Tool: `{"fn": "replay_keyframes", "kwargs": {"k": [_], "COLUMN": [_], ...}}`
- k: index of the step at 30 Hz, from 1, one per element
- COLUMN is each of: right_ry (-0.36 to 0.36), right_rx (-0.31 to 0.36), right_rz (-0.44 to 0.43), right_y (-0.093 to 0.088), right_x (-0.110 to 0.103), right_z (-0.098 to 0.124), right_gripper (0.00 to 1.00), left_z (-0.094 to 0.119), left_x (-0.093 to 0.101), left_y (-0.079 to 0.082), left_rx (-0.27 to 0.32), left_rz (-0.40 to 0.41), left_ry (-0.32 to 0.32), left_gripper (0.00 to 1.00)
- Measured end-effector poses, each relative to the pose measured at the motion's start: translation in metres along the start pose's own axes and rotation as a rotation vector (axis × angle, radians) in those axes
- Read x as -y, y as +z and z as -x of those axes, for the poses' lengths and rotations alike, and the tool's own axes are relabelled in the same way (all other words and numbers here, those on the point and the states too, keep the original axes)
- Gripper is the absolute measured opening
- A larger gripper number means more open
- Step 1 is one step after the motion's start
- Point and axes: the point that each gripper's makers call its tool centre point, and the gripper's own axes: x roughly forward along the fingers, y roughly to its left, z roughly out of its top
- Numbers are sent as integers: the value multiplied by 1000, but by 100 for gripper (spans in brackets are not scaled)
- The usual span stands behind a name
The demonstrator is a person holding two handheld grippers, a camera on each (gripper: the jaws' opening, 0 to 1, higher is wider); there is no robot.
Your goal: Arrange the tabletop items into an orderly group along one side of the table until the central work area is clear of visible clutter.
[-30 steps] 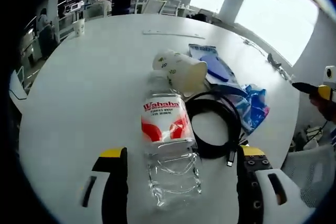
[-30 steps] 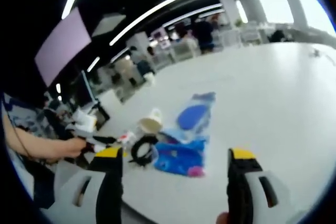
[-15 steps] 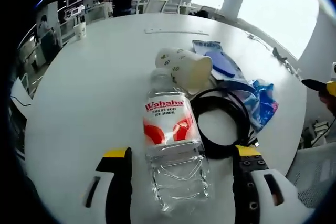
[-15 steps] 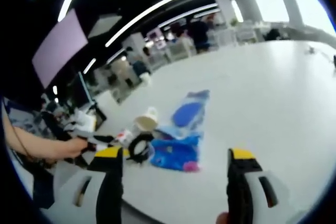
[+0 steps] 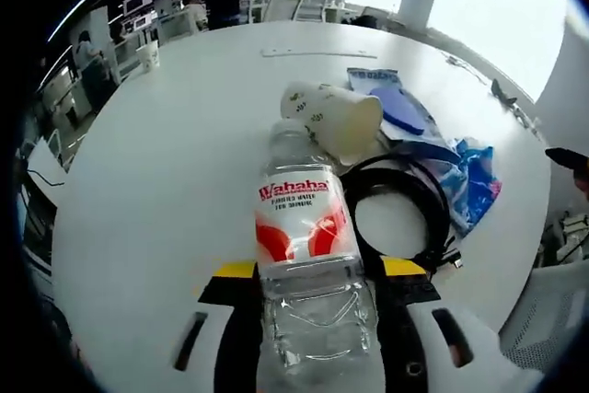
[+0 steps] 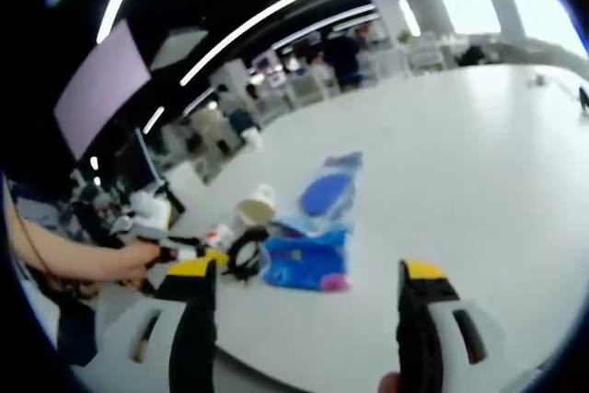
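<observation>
Left tool (image 5: 311,275) clamps the water bottle (image 5: 309,273) at its clear lower body — I judge it thin-walled, slippery, light. Right tool (image 6: 309,275) spread wide, empty.

Clear glossy plastic bottle (image 5: 308,264)

The left tool (image 5: 317,275) is clamping a clear water bottle (image 5: 308,264) lying on the white counter (image 5: 166,163), a paper cup (image 5: 333,117), black cable (image 5: 405,218) and blue packets (image 5: 442,158) lying beyond.
</observation>
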Motion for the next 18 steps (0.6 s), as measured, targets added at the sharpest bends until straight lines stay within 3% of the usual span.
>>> {"fn": "replay_keyframes", "kwargs": {"k": [7, 10, 15, 18], "right_ry": [-1, 10, 76, 154], "right_rx": [6, 16, 26, 69], "right_rz": [-15, -22, -45, -145], "right_y": [-1, 1, 6, 15], "right_x": [-1, -6, -29, -55], "right_z": [-1, -5, -18, -31], "right_gripper": [77, 77, 77, 74], "left_z": [2, 4, 6, 6], "left_x": [-1, -1, -1, -1], "left_y": [1, 3, 5, 6], "left_rx": [-14, 18, 44, 55], "left_rz": [37, 44, 29, 30], "left_ry": [-5, -6, 4, 5], "left_gripper": [43, 41, 39, 39]}}
